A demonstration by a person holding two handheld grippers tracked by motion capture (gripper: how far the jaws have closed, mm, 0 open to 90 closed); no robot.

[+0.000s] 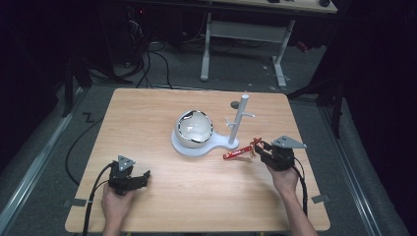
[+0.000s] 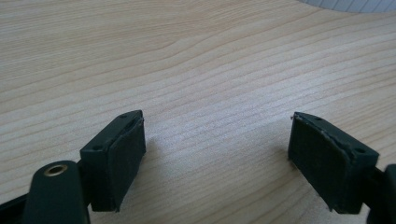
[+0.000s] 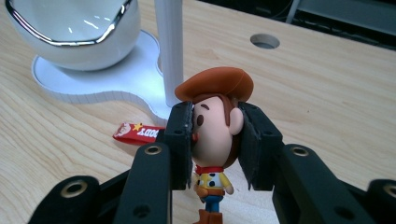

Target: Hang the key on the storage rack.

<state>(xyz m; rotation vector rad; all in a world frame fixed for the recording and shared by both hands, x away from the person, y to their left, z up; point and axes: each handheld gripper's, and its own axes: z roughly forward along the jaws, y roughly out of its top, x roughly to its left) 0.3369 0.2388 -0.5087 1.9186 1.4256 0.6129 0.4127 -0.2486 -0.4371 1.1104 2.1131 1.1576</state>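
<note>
High view looks down over the whole table; both gripper views sit close above its wood

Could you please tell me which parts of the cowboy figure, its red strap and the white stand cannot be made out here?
- Cowboy figure: its boots are cut off by the bottom edge of the right gripper view; the right tool covers its cheeks.
- Red strap: partly hidden behind the tool's jaw, so the print cannot be read in full.
- White stand: the pole's top is cut off by the upper edge.
- In the high view the figure is too small to recognise.
</note>
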